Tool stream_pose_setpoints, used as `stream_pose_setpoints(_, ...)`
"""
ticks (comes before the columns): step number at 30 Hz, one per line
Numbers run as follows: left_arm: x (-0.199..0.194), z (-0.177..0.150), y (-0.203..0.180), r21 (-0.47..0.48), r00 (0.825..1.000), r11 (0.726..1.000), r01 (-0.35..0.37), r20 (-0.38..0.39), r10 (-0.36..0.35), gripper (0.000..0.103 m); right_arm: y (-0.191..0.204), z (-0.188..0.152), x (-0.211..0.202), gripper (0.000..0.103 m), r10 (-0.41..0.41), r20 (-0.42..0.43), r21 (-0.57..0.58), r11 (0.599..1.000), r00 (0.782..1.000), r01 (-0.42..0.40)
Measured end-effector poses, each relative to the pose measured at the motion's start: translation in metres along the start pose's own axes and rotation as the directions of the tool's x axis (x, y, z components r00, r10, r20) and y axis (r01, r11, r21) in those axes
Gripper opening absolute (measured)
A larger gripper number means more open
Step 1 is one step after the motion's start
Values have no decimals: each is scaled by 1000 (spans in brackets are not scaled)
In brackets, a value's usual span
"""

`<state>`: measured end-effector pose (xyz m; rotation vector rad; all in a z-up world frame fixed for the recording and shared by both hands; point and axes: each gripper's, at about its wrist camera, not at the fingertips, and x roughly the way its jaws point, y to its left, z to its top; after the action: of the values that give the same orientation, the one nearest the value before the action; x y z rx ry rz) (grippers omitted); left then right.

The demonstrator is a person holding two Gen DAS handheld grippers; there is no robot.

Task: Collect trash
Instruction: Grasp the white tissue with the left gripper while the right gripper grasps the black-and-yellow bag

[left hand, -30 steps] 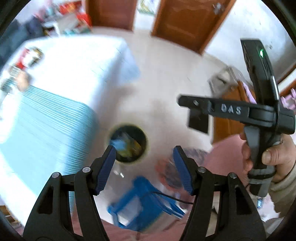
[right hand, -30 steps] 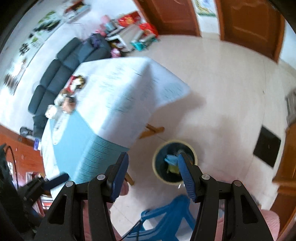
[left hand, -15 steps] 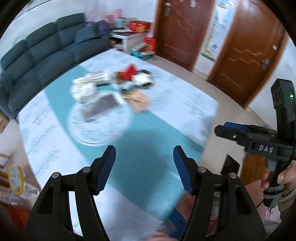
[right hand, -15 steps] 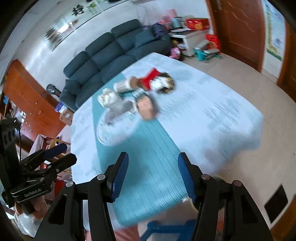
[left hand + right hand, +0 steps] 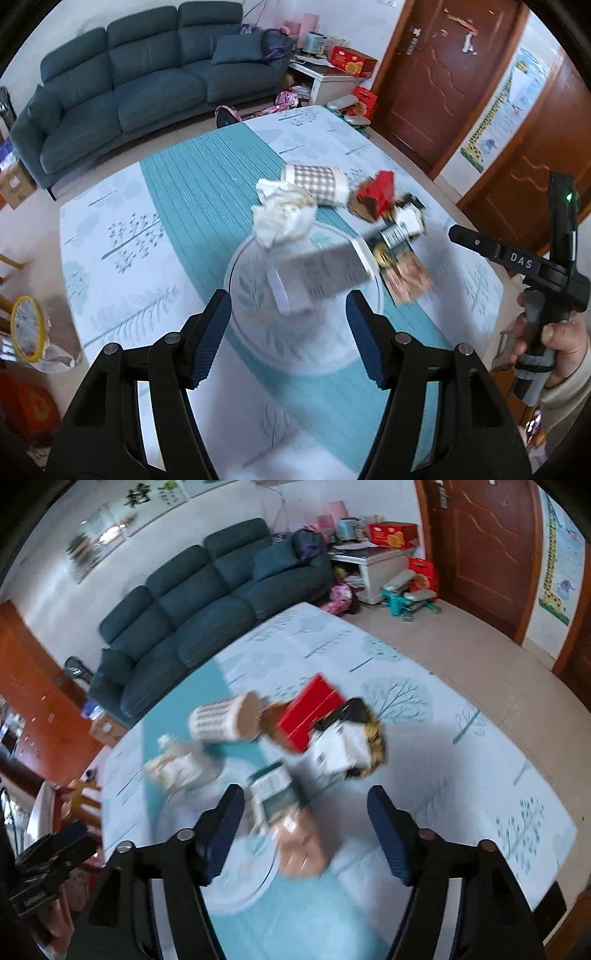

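Observation:
A heap of trash lies on the teal and white tablecloth point(image 5: 177, 206): crumpled white tissue point(image 5: 284, 216), a checked paper cup point(image 5: 316, 182), a red box point(image 5: 380, 192), a tan packet point(image 5: 406, 277) and a flat grey box point(image 5: 321, 275) on a glass plate point(image 5: 258, 332). My left gripper point(image 5: 288, 302) hovers open above the plate, holding nothing. My right gripper point(image 5: 306, 805) hangs over the tan packet point(image 5: 303, 845) and grey box point(image 5: 275, 794). Its jaws are opening and the pads touch nothing. The red box point(image 5: 310, 709) and cup point(image 5: 225, 720) lie beyond it.
A dark blue sofa point(image 5: 129, 85) stands behind the table, brown doors point(image 5: 424, 81) to the right. A hand holds the right gripper point(image 5: 456, 233) over the table's right edge. A yellow-rimmed racket point(image 5: 27, 328) lies left of the table; a wooden chair point(image 5: 81, 797) stands there.
Both views swung from the floor bin and blue stool up to the table and closed in on the trash heap. The right gripper's jaws have spread wider.

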<state>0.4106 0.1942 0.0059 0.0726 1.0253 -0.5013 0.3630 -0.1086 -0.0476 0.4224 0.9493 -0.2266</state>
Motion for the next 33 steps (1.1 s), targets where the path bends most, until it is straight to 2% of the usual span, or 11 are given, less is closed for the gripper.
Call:
stream_pose_setpoints(4, 41, 30, 4, -28, 1000, 999, -21, -10, 21, 61, -21, 22, 44, 71, -24, -25, 41, 999, 999, 25)
stream_pose_setpoints(9, 90, 58, 9, -90, 997, 996, -24, -76, 17, 61, -34, 35, 84, 73, -46, -25, 68, 997, 999, 48)
stream_pose_setpoints(15, 122, 77, 17, -182, 994, 983, -34, -110, 14, 61, -43, 43, 119, 74, -64, -32, 87, 994, 997, 67)
stream_pose_setpoints(21, 145, 90, 7, -221, 993, 975, -27, -119, 1, 61, -46, 42, 128, 72, -30, -7, 87, 996, 1000, 31)
stream_pose_setpoints(28, 158, 92, -12, -190, 992, 981, -32, -125, 8, 61, -42, 40, 127, 60, -2, -23, 12, 1000, 1000, 2)
stream_pose_setpoints(33, 155, 94, -9, -189, 991, 982, -24, -132, -1, 61, -44, 31, 124, 59, 36, -27, 27, 999, 999, -35)
